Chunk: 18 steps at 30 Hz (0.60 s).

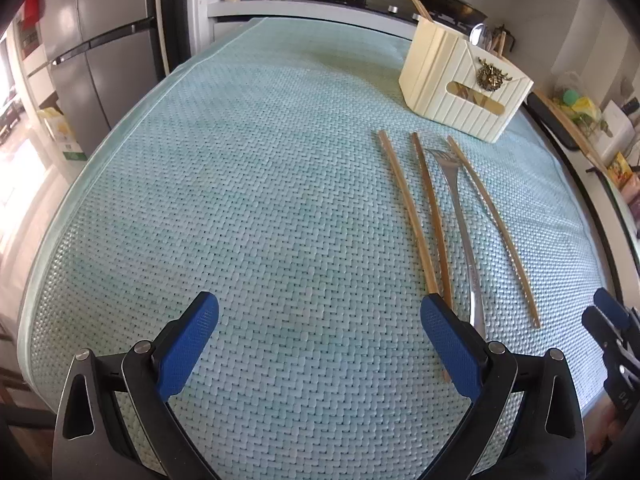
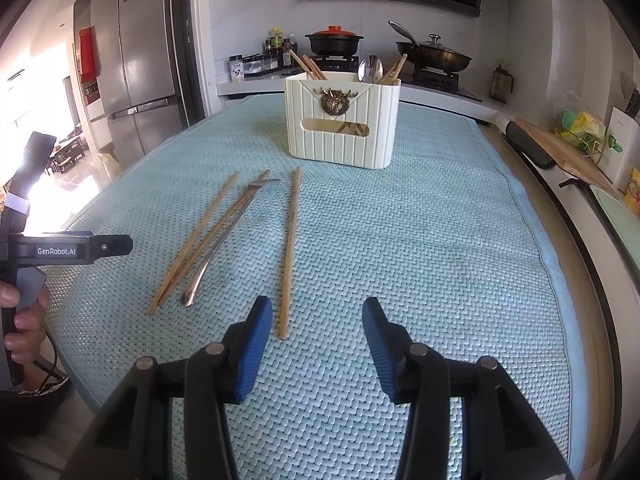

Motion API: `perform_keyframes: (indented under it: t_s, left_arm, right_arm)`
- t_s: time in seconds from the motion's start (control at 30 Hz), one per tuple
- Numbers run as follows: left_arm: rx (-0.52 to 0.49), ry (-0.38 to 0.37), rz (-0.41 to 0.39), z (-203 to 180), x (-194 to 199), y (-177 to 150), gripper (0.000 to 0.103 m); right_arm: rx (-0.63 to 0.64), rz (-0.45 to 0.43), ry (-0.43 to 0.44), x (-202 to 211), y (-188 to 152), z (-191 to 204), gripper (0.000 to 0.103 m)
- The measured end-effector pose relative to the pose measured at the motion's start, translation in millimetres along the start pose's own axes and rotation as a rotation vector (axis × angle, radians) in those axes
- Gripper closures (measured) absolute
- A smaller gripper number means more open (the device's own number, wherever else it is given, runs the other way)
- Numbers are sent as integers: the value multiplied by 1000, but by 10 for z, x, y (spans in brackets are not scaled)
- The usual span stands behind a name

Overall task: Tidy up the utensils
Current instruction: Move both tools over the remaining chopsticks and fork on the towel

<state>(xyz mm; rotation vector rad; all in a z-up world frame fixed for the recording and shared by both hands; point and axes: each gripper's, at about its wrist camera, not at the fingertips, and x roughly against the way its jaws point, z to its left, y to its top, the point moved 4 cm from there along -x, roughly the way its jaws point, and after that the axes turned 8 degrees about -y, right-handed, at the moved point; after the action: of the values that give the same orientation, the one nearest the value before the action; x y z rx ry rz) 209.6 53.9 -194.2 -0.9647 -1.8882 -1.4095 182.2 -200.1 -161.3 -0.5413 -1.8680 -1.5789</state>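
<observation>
Refrigerator (image 2: pixel 140 80) doors fill the far left at ten o'clock, beyond the edge of the pale green woven mat (image 2: pixel 400 240) that covers the table. At twelve o'clock stands the cream utensil holder (image 2: pixel 344 124), upright, with chopsticks and a spoon poking out of its top; behind it a black pot with an orange lid (image 2: pixel 335 40) and a lidded pan (image 2: pixel 434 54) sit on the stove. A cutting board (image 2: pixel 560 148) lies off the mat at two o'clock.

Nothing lies between the loose utensils and the holder. In the right wrist view two chopsticks (image 2: pixel 196 240) and a steel fork (image 2: pixel 224 236) lie bunched together at eleven o'clock, the fork touching the nearer stick, and a single chopstick (image 2: pixel 290 252) lies apart from them, pointing toward the holder.

The left gripper (image 1: pixel 320 322) hangs over bare mat with its jaws spread wide and nothing between them; its right finger overlaps the near ends of the bunched sticks in its own view. The right gripper (image 2: pixel 318 324) is parted about halfway and empty, the single chopstick's near end lying just beside its left finger (image 2: pixel 256 344).
</observation>
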Motion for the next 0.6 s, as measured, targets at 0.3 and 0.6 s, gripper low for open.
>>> perform_keyframes:
  t_s: [0.3, 0.6]
  left_arm:
    - [-29, -28, 11, -112, -193, 339, 2]
    - [-58, 10, 21, -238, -498, 665, 2]
  right_arm:
    - [28, -6, 28, -113, 175, -31, 55]
    - [66, 9, 107, -580, 664, 73, 60]
